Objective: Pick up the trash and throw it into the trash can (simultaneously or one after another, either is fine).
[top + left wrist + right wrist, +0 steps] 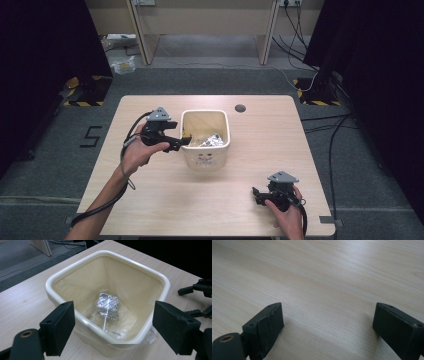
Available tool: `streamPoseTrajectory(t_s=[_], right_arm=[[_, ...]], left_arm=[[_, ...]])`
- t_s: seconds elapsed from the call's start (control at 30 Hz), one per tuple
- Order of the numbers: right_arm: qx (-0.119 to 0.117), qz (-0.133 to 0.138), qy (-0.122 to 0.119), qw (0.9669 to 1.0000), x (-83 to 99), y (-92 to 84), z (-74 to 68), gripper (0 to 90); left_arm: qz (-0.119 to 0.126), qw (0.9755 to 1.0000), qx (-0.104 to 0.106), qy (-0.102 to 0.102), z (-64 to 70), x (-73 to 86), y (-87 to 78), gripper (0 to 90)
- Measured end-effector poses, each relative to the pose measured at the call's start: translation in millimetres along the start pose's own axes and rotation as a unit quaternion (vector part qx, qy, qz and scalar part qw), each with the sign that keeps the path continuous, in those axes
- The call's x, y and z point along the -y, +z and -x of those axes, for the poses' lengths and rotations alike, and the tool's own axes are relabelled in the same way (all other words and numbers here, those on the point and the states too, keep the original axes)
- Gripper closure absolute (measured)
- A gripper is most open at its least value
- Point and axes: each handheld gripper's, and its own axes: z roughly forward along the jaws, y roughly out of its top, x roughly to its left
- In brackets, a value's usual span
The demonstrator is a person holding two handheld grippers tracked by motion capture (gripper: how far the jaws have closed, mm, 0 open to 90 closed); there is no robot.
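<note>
While both grippers' jaws stand spread, the crumpled silvery packet (108, 305) lies inside the cream bin (62, 272).

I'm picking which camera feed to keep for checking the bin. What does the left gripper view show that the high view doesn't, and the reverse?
Left gripper view alone: a close look down into the cream bin, where the clear liner and a crumpled silvery wrapper at the bottom are plain, framed by the open left claw.

High view alone: the whole table, both of the person's forearms, the grey floor and the dark hole near the table's far edge.

Both: the bin, the wrapper, the wooden tabletop and the right claw.
</note>
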Motion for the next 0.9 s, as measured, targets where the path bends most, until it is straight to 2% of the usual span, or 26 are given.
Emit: streamPoseTrajectory(t_s=[0.37, 0.53, 0.9], right_arm=[[0.000, 0.000, 0.001, 1.0000, 0.0, 0.0, -0.1, 10.1], [-0.001, 0.000, 0.001, 1.0000, 0.0, 0.0, -0.1, 10.1], [-0.001, 0.000, 0.001, 1.0000, 0.0, 0.0, -0.1, 10.1]], left_arm=[[0.009, 0.9999, -0.008, -0.004, -1.8, 15.8, -15.5, 17.6], [0.008, 0.9998, -0.018, -0.006, -4.2, 24.1, -21.1, 17.6], [0.009, 0.9994, -0.030, -0.017, -9.1, 47.5, -25.8, 17.7]])
